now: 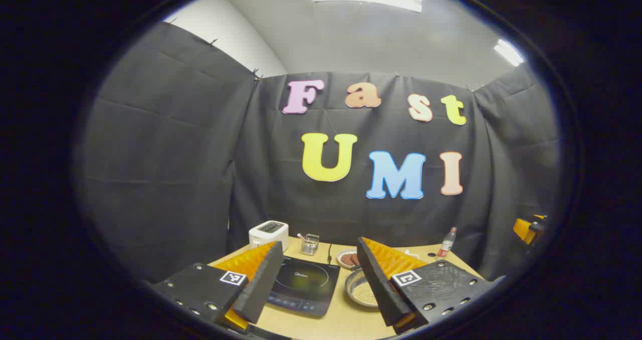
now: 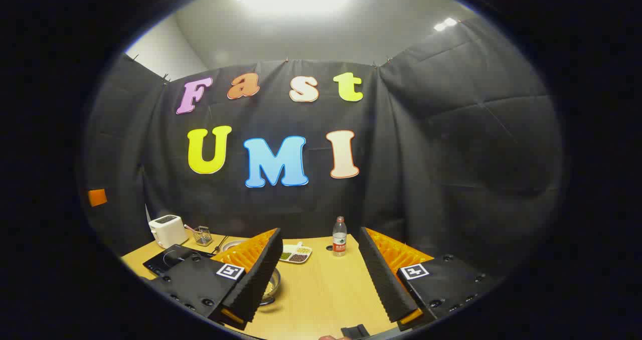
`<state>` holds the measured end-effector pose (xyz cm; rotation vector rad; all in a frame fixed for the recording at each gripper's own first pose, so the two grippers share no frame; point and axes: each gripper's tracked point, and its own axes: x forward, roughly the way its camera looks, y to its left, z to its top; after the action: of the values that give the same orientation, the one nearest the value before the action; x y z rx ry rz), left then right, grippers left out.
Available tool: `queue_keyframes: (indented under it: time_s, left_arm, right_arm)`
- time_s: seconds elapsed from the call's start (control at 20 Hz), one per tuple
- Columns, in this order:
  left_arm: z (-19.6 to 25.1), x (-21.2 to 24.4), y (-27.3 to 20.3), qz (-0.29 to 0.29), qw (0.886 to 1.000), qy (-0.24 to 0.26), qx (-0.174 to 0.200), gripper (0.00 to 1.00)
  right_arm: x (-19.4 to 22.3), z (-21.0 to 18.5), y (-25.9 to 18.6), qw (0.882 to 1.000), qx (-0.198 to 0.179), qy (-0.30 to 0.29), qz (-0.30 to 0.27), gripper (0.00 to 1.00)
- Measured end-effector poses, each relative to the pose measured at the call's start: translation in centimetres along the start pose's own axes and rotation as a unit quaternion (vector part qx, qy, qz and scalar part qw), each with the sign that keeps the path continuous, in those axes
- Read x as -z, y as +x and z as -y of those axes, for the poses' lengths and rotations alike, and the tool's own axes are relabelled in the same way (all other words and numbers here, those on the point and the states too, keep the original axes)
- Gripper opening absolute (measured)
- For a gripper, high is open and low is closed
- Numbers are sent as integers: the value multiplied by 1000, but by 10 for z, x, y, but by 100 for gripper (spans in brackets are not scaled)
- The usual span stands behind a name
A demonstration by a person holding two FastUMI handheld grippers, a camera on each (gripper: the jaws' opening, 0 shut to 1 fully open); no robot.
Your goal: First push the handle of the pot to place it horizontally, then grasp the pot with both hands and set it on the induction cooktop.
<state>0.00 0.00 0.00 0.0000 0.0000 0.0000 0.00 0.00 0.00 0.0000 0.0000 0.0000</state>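
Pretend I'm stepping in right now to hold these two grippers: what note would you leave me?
Left gripper: open, holding nothing, raised over the table's near edge.
Right gripper: open, holding nothing.
Pot: on the table just right of the cooktop, with something pale and grainy inside; the left gripper's right finger hides part of it. I can't make out its handle.
Done: nothing visible yet.
Left: push the handle horizontal, grasp the pot with both grippers, set it on the cooktop.

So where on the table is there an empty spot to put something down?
Bare wood lies in front of the water bottle, between the right tongs' fingers. The far left is crowded: toaster, wire basket, induction cooktop, then the pot beside it and a small dish behind.
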Motion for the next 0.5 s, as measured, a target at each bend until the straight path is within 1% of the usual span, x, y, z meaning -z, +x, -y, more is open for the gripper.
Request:
queue_keyframes:
  time_s: [0.05,0.1,0.15,0.2,0.25,0.35,0.4,0.5]
  left_arm:
    - [0,-1,3,2,1000,10,9,89]
    - [1,1,6,5,1000,19,18,89]
    - [3,2,6,7,999,24,28,89]
    - [6,0,6,11,999,26,39,89]
    - [9,0,7,15,998,28,47,92]
    - [8,3,8,19,998,27,55,87]
    - [8,5,8,20,998,24,57,87]
    - [4,7,8,20,998,15,61,87]
  right_arm:
    - [1,-8,0,1000,1,1,-2,97]
    - [4,-14,-1,1000,0,-2,-3,95]
    - [5,-22,-1,1000,-1,-6,-3,97]
    - [6,-28,-2,1000,-4,-9,-2,97]
    - [5,-36,-3,1000,-6,-12,-1,95]
    - [4,-48,-5,1000,-11,-14,-1,95]
    - [5,-55,-6,1000,-15,-14,-1,97]
    - [7,-67,-8,1000,-23,-16,-2,97]
